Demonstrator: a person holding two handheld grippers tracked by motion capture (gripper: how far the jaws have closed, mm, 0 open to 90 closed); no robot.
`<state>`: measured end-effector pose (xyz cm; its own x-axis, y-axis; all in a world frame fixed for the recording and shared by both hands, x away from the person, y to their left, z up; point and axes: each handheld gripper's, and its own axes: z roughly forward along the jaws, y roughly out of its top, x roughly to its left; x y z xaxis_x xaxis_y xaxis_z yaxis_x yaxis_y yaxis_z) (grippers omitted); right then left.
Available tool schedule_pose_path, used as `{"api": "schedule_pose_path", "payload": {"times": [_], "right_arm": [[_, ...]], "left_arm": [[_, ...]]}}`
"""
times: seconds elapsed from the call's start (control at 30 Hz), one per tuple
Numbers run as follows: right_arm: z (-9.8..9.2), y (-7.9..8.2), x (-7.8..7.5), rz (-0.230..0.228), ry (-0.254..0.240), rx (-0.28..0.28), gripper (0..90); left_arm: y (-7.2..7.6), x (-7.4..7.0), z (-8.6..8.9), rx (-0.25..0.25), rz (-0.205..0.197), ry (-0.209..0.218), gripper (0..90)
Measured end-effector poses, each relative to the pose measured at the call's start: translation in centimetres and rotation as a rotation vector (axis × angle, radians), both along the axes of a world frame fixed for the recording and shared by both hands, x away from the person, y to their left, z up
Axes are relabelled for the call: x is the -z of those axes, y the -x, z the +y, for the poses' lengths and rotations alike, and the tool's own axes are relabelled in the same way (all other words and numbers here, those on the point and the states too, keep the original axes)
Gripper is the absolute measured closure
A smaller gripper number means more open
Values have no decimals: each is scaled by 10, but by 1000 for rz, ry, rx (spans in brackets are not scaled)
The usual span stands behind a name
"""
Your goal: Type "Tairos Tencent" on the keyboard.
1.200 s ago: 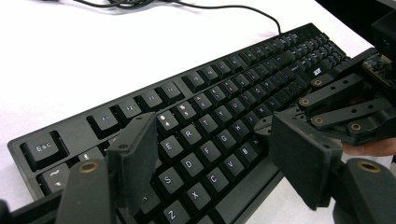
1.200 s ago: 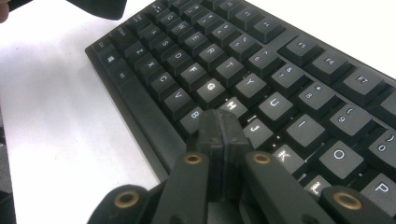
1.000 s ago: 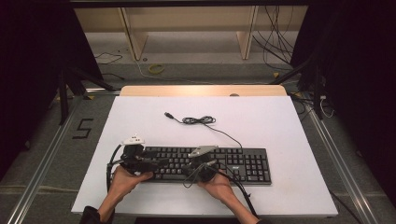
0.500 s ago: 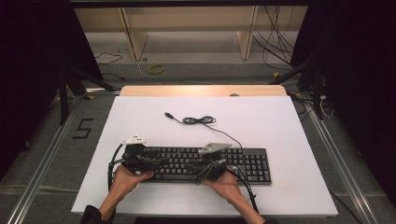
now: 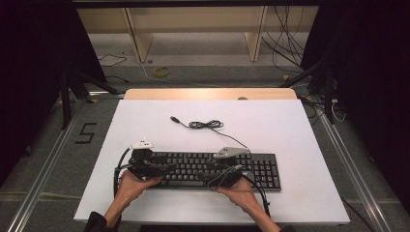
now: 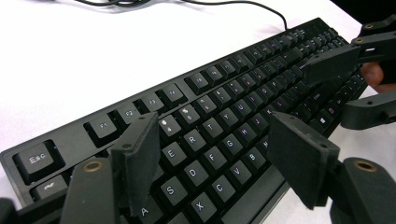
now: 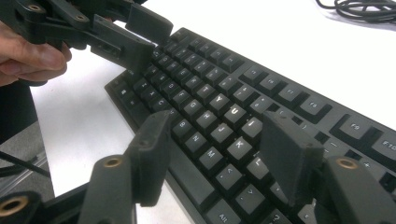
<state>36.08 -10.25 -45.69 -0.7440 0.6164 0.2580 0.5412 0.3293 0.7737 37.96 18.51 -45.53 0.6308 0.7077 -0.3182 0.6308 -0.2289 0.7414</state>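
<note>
A black keyboard (image 5: 212, 169) lies lengthwise across the near table edge, directly beneath both grippers: the left gripper (image 6: 215, 158) hovers wide open over its left-end letter keys, the right gripper (image 7: 219, 154), jaws just opened and empty, over its middle keys.

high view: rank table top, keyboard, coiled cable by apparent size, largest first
1. White table top, by far the largest.
2. Black keyboard.
3. Coiled cable, a small bundle near the table's middle.
No close calls; all lie on one surface.
</note>
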Motion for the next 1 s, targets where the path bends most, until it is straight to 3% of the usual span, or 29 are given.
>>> {"api": "schedule_pose_path", "payload": {"times": [0.57,1.0], "right_arm": [[-15,5,-5,-34,-23,25,355],[-24,11,-6,-42,-30,44,330]], "left_arm": [[-8,3,-14,38,7,-25,428],[-16,10,-27,66,3,-70,717]]}}
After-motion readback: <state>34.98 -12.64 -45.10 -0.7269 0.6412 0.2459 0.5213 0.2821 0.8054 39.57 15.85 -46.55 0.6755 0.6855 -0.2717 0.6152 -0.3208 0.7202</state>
